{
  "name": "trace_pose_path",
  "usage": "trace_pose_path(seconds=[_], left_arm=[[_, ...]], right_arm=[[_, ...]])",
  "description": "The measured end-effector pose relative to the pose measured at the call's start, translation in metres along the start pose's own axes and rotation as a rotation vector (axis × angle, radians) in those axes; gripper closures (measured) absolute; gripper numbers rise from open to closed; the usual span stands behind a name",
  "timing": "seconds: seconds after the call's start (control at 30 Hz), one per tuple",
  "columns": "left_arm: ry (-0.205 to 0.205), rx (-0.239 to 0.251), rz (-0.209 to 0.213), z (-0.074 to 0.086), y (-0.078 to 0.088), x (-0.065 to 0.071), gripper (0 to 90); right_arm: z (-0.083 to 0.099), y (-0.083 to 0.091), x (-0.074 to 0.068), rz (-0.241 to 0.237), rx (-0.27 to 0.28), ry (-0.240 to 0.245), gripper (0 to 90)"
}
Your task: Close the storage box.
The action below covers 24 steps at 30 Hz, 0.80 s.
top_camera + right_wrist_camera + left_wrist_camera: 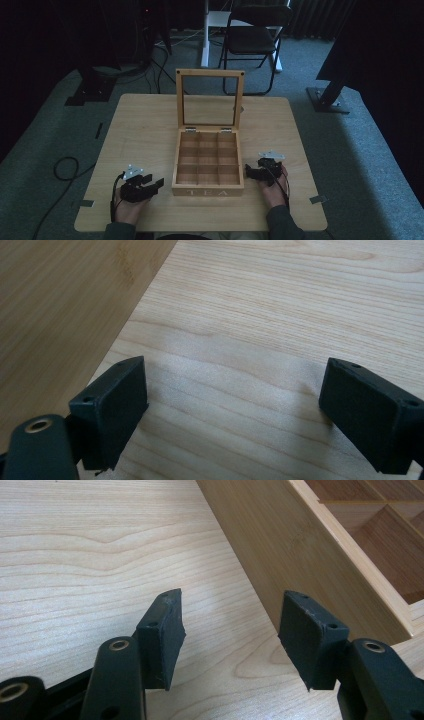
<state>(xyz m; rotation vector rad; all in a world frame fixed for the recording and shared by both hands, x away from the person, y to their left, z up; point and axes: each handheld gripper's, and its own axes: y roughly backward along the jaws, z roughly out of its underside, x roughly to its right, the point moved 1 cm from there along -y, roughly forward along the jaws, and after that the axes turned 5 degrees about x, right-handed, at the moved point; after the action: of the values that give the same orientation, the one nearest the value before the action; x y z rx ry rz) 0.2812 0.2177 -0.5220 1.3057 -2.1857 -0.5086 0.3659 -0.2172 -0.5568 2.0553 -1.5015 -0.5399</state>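
Note:
A wooden tea box (208,165) marked TEA stands in the middle of the table, its glass-paned lid (210,100) raised upright. Its compartments look bare. My left gripper (155,184) rests on the table just left of the box's front corner, jaws open with nothing between them. In the left gripper view the left gripper (230,635) points past the box wall (280,545). My right gripper (248,172) lies close to the box's right side, also open and holding nothing. The right gripper view shows the right gripper (235,405) over bare tabletop, with the box wall (65,305) at its left.
The light wooden table (140,130) stands on grey carpet. A black folding chair (252,37) and a white desk leg (205,35) stand beyond the far edge. Dark stands sit at the back left (90,85) and right (332,92). A cable (67,167) loops on the floor at left.

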Motion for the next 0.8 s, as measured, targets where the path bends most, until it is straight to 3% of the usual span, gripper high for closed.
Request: trace_pose_path(seconds=[0.63, 0.8], left_arm=[[-0.006, -0.005, -0.002, -0.0002, -0.0015, 0.0017, 43.5], [-0.015, -0.005, -0.002, -0.001, -0.0011, 0.0017, 43.6]], right_arm=[[-0.0015, -0.0014, -0.0002, 0.0, 0.006, 0.0, 14.4], [-0.0014, -0.0015, -0.0014, -0.026, 0.003, 0.023, 13.2]])
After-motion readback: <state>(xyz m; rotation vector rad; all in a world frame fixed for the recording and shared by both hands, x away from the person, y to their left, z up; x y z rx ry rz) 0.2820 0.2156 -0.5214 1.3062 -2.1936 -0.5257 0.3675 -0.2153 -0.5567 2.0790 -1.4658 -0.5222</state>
